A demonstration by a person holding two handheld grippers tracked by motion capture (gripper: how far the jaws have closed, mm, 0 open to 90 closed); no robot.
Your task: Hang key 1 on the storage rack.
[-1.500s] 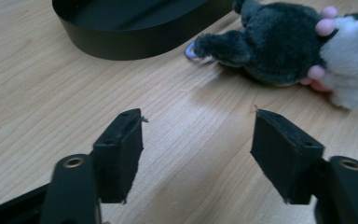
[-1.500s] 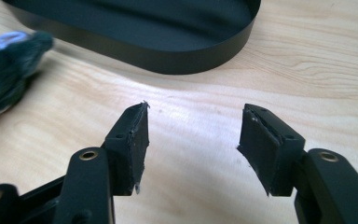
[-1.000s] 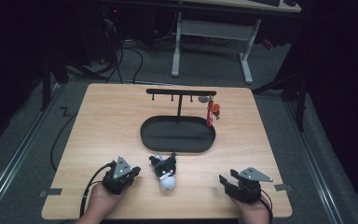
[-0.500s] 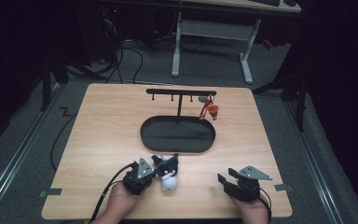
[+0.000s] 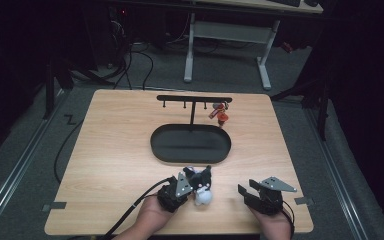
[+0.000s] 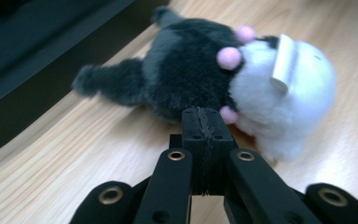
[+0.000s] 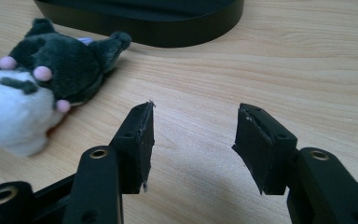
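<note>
A small plush toy (image 5: 201,188), dark grey with a white head and pink dots, lies on the wooden table (image 5: 115,150) just in front of the black oval tray (image 5: 190,156). My left gripper (image 5: 189,184) is shut, its jaws pressed together with nothing between them. In the left gripper view its tip (image 6: 204,125) meets the plush toy (image 6: 191,74) at the seam between dark body and white head. My right gripper (image 5: 246,189) rests near the table's front edge, to the right of the toy. Its jaws (image 7: 193,135) stand open over bare wood, with the plush toy (image 7: 51,79) off to their left.
Behind the tray a black T-shaped rack (image 5: 192,100) with hooks stands upright, and a small red charm (image 5: 220,115) hangs from its right end. The tray's rim (image 7: 158,21) lies just beyond the right gripper. Cables trail off the table's front left.
My left gripper has slid right along the table's front until its tip reached the plush toy. The right gripper has stayed put. The red charm on the rack has swung slightly.
</note>
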